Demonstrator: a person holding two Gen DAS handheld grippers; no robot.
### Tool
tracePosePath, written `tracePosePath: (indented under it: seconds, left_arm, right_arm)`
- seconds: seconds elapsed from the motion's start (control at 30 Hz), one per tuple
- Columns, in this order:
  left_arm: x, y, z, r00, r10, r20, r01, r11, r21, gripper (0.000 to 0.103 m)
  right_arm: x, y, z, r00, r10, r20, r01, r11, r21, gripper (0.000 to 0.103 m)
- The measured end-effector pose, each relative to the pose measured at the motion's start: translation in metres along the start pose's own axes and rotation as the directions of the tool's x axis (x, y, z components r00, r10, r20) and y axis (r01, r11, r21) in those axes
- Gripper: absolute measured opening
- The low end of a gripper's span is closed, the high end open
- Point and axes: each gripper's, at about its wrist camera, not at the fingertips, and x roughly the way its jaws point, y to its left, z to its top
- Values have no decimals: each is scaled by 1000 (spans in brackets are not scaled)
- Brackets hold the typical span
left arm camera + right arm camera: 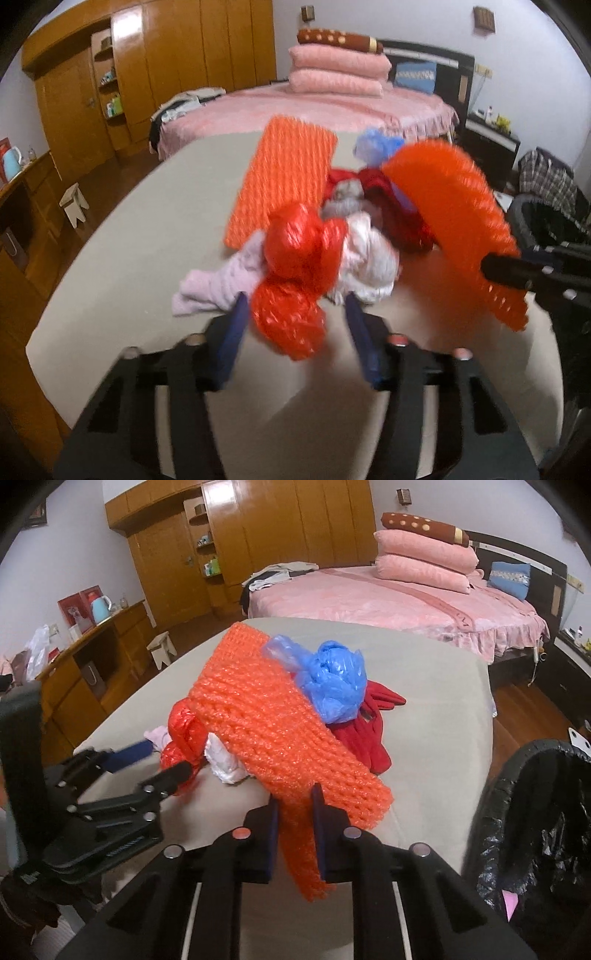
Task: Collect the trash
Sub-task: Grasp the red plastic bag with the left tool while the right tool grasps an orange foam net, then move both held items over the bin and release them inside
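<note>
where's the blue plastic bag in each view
Left wrist: the blue plastic bag sits upper centre-right, at the far end of the trash pile, partly hidden behind the orange foam net held by the right gripper.
Right wrist: the bag is just above centre, crumpled, next to the same net and above the red cloth.
Shared landmark: the stacked pink pillows on the bed.

Soft, dim indoor light, no harsh glare. The fisheye bends and darkens the edges. The left view's orange foam netting sheet [454,206] is motion-blurred.
</note>
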Motion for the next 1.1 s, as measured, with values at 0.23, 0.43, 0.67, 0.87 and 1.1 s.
tracePosePath:
  seconds: [0.23,0.43,0.67,0.87,1.1]
  left_arm:
    - [-12,-1,0,1000,-13,23,13,1000,-9,14]
    - [-39,-1,12,996,-31,85,34,999,-29,13]
    - [-64,-11,22,990,-45,130,49,998,-27,13]
    - [-75,-23,29,986,-64,157,67,998,-15,13]
    - [-86,-40,39,977,-98,188,98,995,11,13]
  right_arm:
    - [-5,-1,4,1000,17,8,-17,1000,15,16]
    - [-19,-3,7,999,36,30,-36,999,21,16]
    - [-41,-4,10,997,36,68,-37,999,26,16]
    - [-61,-12,14,994,20,107,-25,999,49,16]
    - [-87,-29,17,988,-17,152,4,996,85,16]
